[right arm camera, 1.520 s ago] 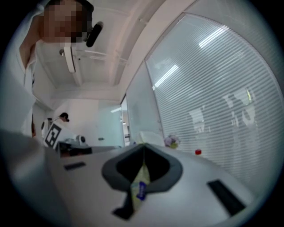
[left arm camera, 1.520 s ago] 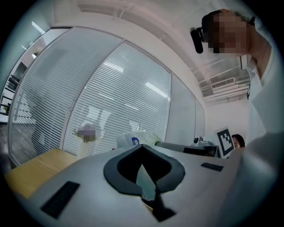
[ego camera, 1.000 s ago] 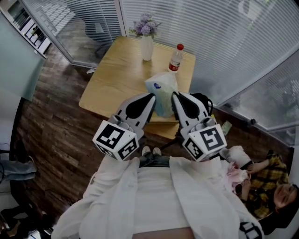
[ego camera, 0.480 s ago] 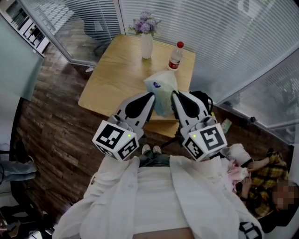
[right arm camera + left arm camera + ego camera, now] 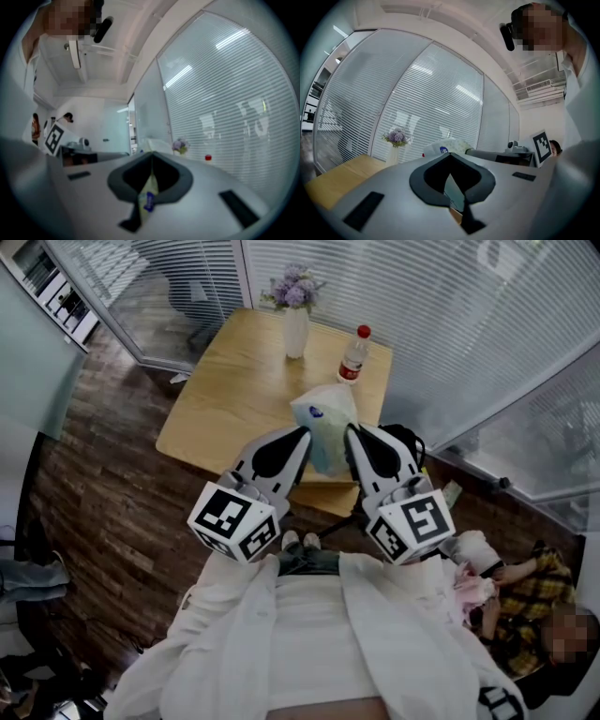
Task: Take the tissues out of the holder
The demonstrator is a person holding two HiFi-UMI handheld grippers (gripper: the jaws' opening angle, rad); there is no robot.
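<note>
Just beyond the person's white coat point(image 5: 309, 643), the smooth grey left gripper point(image 5: 304, 436) and right gripper point(image 5: 349, 431) each stood clamped on a side edge of the tissue pack point(image 5: 324, 420). The pack was a soft, crinkled pale plastic bag with a blue mark, held up between their tips. Past it lay the flat light-wood table point(image 5: 234, 390), carrying a slim white vase point(image 5: 295, 334) of purple flowers and a red-capped clear bottle point(image 5: 352, 356).

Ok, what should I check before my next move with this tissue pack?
1. Left gripper shut on the tissue pack: ok.
2. Right gripper shut on the pack's other side: ok.
3. Pack lifted off the table: cannot tell.
4. Vase and bottle upright, out of the grippers' way: ok.
5. Tissues drawn out of the pack: not ok, none showing.
</note>
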